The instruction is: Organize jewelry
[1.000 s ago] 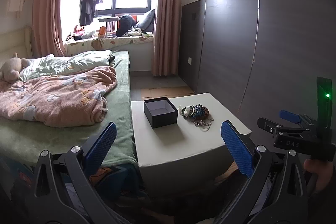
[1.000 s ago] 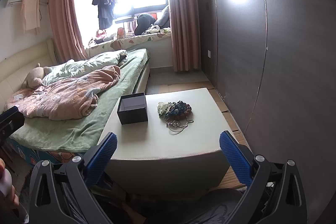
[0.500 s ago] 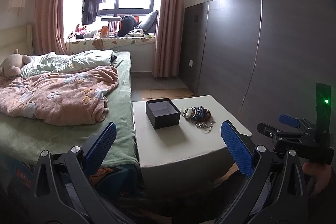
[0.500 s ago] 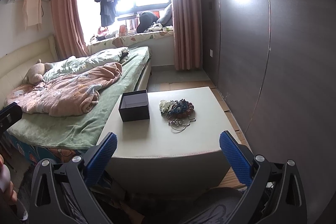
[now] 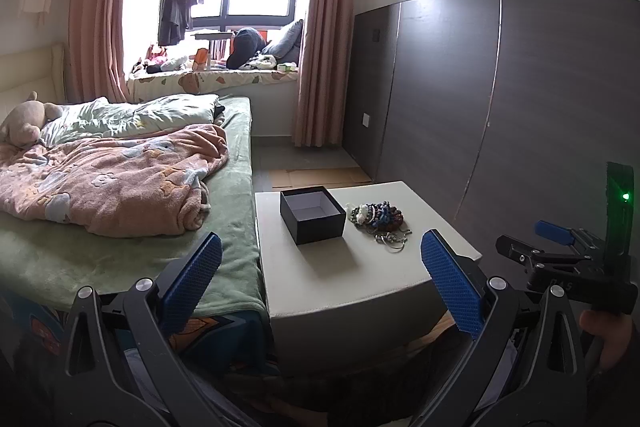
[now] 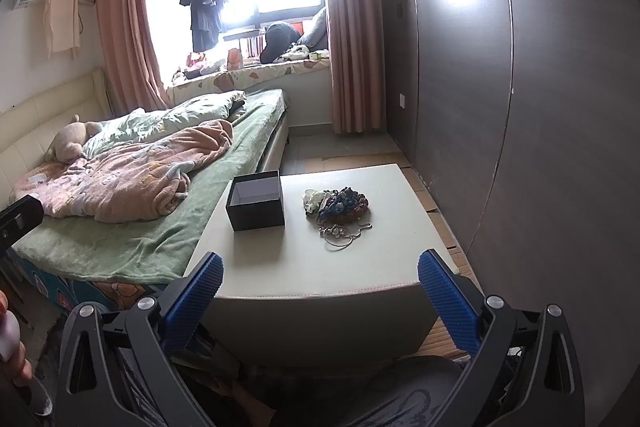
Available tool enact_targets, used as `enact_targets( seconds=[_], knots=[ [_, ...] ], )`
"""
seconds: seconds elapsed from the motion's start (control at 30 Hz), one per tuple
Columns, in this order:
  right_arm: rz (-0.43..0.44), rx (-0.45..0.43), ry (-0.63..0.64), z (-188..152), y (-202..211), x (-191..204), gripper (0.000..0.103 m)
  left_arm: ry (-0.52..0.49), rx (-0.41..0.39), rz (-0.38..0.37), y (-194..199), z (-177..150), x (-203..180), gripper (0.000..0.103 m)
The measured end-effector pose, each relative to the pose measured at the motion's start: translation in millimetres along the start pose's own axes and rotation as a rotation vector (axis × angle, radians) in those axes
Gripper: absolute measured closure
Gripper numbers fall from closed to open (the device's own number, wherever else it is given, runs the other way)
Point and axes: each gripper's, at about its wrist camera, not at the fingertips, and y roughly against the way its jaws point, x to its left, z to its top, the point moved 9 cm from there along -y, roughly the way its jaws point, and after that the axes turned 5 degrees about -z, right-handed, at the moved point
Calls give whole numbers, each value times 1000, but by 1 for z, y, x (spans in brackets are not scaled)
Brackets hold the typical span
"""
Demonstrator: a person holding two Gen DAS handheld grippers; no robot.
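An open black box (image 5: 313, 214) (image 6: 256, 201) stands on a low white table (image 5: 352, 267) (image 6: 320, 267). Right of it lies a pile of beaded bracelets (image 5: 376, 215) (image 6: 338, 203) with thin silver chains (image 5: 392, 239) (image 6: 343, 231) in front. My left gripper (image 5: 320, 279) is open and empty, in front of the table's near edge. My right gripper (image 6: 320, 287) is open and empty, also short of the table. The right gripper's body shows at the right of the left wrist view (image 5: 568, 263).
A bed (image 5: 120, 195) with a pink blanket (image 6: 132, 179) and a plush toy (image 6: 70, 143) adjoins the table's left side. Dark wall panels (image 6: 520, 107) run along the right. A window seat with clutter (image 5: 216, 67) is at the far end.
Both cameras have risen and tilted slightly toward the table, so the box and jewelry look a little closer. Both grippers stay open.
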Motion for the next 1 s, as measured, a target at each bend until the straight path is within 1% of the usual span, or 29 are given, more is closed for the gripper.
enact_targets(
  seconds=[1.0],
  knots=[
    [7,0,-8,-5,2,1,7,-1,6,-10,-1,-3,-5,4]
  ],
)
